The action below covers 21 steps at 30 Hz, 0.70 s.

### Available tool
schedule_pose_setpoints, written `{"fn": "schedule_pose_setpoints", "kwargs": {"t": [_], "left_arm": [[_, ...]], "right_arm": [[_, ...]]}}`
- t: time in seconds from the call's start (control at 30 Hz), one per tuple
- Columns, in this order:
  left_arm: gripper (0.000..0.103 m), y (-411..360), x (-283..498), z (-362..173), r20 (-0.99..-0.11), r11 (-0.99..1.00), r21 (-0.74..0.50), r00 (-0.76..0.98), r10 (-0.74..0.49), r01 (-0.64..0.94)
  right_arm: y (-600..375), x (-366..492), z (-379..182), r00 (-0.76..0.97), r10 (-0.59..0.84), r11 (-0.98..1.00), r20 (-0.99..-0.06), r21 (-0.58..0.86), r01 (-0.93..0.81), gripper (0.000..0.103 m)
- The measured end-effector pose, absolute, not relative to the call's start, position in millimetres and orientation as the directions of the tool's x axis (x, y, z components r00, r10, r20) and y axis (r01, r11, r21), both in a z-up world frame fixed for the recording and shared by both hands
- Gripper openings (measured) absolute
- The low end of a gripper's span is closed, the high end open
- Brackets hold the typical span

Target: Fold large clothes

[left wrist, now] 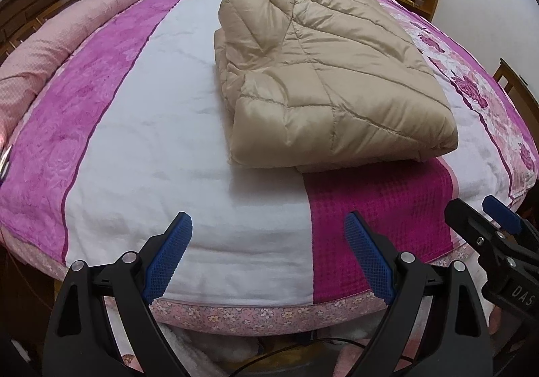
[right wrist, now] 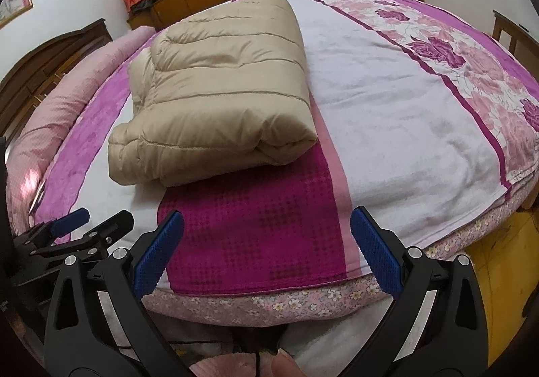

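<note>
Both tools held wide open and empty at the bed's near edge.
The left tool [left wrist: 267,254] and right tool [right wrist: 267,250] are kept clear of the folded jacket [left wrist: 323,74], which lies mid-bed [left wrist: 188,155]; any further fold is best started by gripping its near corners evenly.

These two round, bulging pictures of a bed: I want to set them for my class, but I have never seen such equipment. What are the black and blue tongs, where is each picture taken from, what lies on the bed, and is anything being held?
No machine works here: a person holds a hand tool, called a gripper, in each hand. Each has two black arms with blue pads, and a wide-angle camera that looks along them, which is why the room bulges. One picture comes from the left gripper, the other from the right gripper. Each also shows its neighbour at the edge. On the bed, with its pink, purple and white cover, lies a beige padded jacket, already folded into a bundle, partly on a dark pink towel. Both grippers are open above the bed's near edge and hold nothing.
</note>
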<state>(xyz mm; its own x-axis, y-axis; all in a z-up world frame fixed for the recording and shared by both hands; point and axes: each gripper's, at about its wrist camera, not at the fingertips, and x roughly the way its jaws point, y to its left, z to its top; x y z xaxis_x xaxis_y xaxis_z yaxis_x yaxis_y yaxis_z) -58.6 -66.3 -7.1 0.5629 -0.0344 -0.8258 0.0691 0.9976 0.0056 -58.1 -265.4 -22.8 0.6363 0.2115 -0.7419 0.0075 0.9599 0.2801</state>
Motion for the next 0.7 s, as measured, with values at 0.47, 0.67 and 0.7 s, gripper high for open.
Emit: {"fn": "schedule_pose_setpoints", "kwargs": {"t": [0.47, 0.67, 0.7], "left_arm": [[0.088, -65, -62, -2, -0.817, 0.998, -0.004, 0.575, -0.035, 0.055], [0.088, -64, -62, -1, -0.815, 0.999, -0.004, 0.578, -0.034, 0.053], [0.088, -64, -62, -1, -0.815, 0.999, -0.004, 0.578, -0.034, 0.053]], "right_arm": [[-258, -62, -19, 0.641, 0.213, 0.962, -0.737, 0.271, -0.008, 0.099], [-254, -63, -18, 0.640, 0.216, 0.963, -0.737, 0.268, -0.016, 0.099], [-253, -62, -18, 0.640, 0.216, 0.963, -0.738, 0.268, -0.016, 0.099]]}}
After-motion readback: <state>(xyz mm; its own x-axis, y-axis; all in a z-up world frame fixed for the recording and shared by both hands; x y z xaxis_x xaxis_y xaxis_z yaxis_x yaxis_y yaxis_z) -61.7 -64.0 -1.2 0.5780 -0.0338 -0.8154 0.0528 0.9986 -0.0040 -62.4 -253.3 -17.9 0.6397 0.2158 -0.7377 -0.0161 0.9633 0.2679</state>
